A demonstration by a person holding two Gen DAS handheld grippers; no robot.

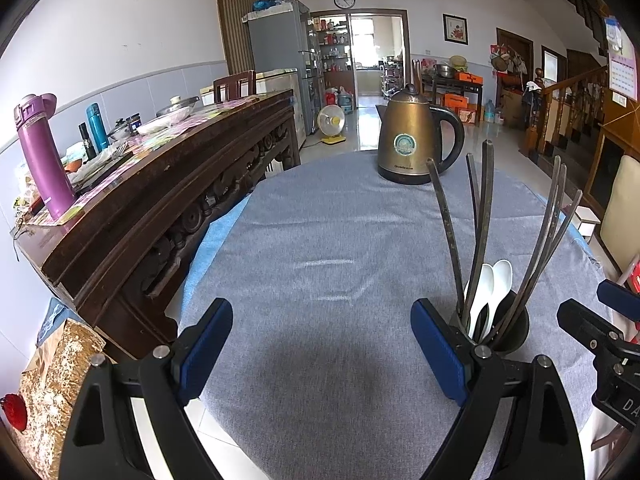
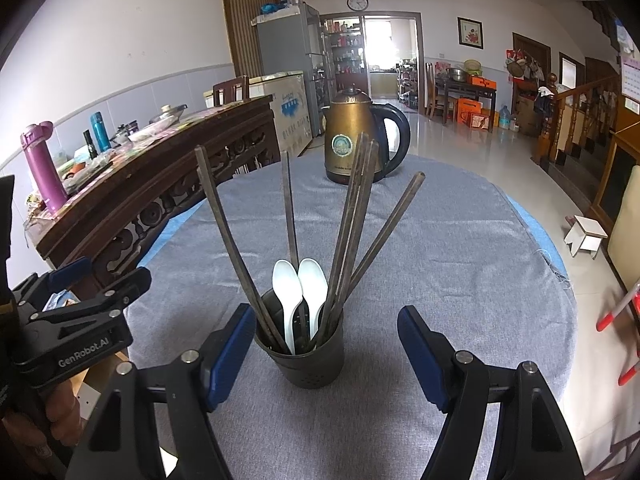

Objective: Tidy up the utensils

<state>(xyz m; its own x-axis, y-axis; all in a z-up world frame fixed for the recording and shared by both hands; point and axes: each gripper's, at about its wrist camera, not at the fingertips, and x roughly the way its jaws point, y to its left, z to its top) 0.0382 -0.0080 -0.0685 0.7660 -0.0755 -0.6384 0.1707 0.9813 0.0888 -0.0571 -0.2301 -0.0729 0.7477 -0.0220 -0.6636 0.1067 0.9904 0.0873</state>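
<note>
A black utensil cup [image 2: 310,360] stands on the grey tablecloth [image 2: 440,264]. It holds several dark chopsticks [image 2: 352,224] and two white spoons [image 2: 300,292], all upright and fanned out. My right gripper [image 2: 326,356] is open and empty, with its jaws on either side of the cup and apart from it. My left gripper [image 1: 322,352] is open and empty over bare cloth, with the cup [image 1: 508,328], chopsticks [image 1: 484,220] and spoons [image 1: 490,288] just past its right finger. The right gripper's fingers [image 1: 580,320] show at the left wrist view's right edge.
A bronze electric kettle [image 2: 354,136] stands at the table's far side, also in the left wrist view [image 1: 414,140]. A dark carved wooden sideboard [image 1: 168,200] with a purple flask [image 1: 40,156] and dishes runs along the left. A white stool [image 2: 586,234] sits on the floor at the right.
</note>
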